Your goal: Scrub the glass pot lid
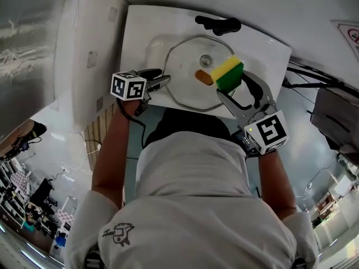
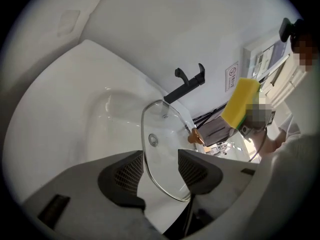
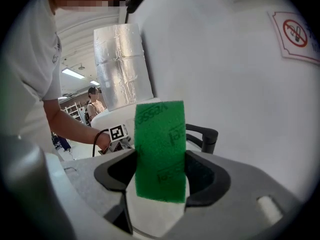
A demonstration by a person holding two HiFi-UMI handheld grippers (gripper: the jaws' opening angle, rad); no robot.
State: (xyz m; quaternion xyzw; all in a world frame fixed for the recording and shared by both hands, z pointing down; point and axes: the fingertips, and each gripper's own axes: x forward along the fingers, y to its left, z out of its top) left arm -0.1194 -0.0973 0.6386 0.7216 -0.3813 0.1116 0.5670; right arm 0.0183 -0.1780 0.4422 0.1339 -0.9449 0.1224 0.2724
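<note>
A: Where to find the lid (image 1: 185, 88)?

B: Down in the sink (image 1: 140, 27), below the faucet (image 1: 217, 24), with the knob (image 1: 203, 77) turned up toward the head view. Cannot tell flat from slightly tipped.

A: And on the left?

B: See the left gripper (image 2: 162, 170): spread wide, with the lid's near rim showing in the gap between its jaws. Pressing on neither side, as far as can be seen. Holding nothing.

A: On the right?

B: See the right gripper (image 3: 160, 174): clamped on the sponge (image 1: 227, 73), green scouring face toward its own camera, yellow foam away. Placed over the lid's right part in the head view, just beside the knob. Cannot tell contact with the glass.

A: Relation to watch?

B: Rim in the left gap, running roughly along the jaws' own line, so probably only a squeeze needed to steady the lid. Left nearer the rim, right nearer the crown. Likely next: pinch on the left, then lay the sponge on the glass. Risk, as judged: smooth glass slipping out of a light pinch.
</note>
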